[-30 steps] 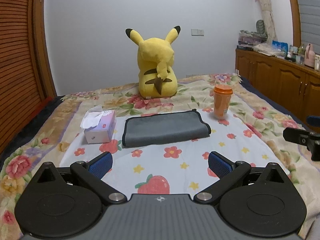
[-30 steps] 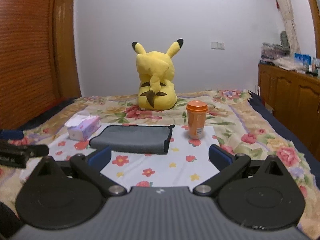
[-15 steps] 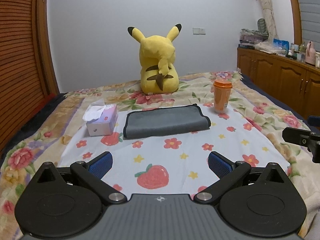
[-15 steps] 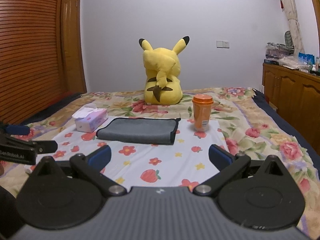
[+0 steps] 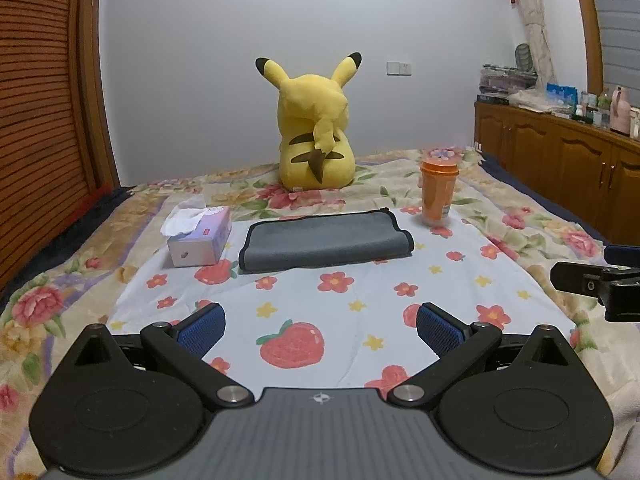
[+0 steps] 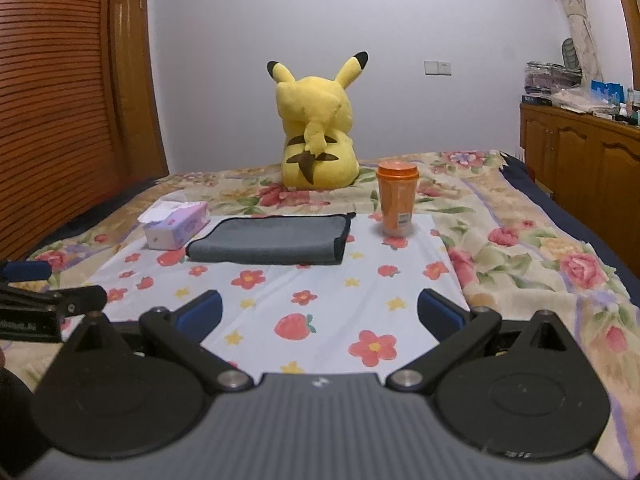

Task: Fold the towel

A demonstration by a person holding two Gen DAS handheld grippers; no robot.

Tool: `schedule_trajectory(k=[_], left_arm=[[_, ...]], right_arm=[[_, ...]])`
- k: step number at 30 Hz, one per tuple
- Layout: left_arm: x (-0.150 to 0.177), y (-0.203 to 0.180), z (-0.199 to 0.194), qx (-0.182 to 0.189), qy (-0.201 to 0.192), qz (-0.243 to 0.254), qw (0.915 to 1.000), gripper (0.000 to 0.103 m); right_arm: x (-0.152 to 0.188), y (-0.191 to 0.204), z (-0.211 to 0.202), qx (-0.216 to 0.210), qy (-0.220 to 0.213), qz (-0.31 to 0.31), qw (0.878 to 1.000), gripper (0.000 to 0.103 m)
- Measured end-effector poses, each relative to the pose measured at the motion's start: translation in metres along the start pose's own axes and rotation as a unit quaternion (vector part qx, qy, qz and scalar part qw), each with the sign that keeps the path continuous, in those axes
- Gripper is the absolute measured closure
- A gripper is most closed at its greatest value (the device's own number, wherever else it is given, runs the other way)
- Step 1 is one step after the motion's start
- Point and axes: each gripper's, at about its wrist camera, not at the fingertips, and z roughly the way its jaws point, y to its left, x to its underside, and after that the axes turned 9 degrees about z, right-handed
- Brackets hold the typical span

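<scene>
A grey towel [image 5: 326, 242] with dark edging lies folded flat on the white flowered sheet [image 5: 360, 300], mid-bed; it also shows in the right wrist view [image 6: 268, 242]. My left gripper [image 5: 320, 328] is open and empty, well short of the towel. My right gripper [image 6: 320, 312] is open and empty too, also well back from the towel. Each gripper's tip shows at the edge of the other's view: the right one [image 5: 592, 280], the left one [image 6: 48, 300].
A tissue box [image 5: 200, 236] stands left of the towel, an orange cup [image 5: 438, 192] to its right. A yellow Pikachu plush [image 5: 316, 128] sits behind. A wooden wardrobe [image 5: 40, 120] is at left, wooden cabinets [image 5: 560, 160] at right.
Both grippers have pulled back and lowered; the towel now looks farther off. The towel, box and cup have not moved. Both grippers stay open.
</scene>
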Motion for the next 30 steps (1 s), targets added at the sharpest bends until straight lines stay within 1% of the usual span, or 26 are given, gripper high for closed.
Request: schedule_trajectory(k=[14, 24, 30], left_arm=[[-0.009, 0.006, -0.009, -0.015, -0.023, 0.001, 0.9996, 0.0], [-0.017, 0.0, -0.018, -0.026, -0.055, 0.01, 0.9981, 0.0], [-0.019, -0.001, -0.02, -0.028, -0.063, 0.008, 0.9976, 0.0]], right_arm=[[-0.002, -0.002, -0.005, -0.001, -0.018, -0.003, 1.0, 0.0], [-0.008, -0.005, -0.016, -0.002, -0.059, 0.001, 0.998, 0.0], [-0.011, -0.006, -0.019, -0.001, -0.077, 0.0, 0.997, 0.0]])
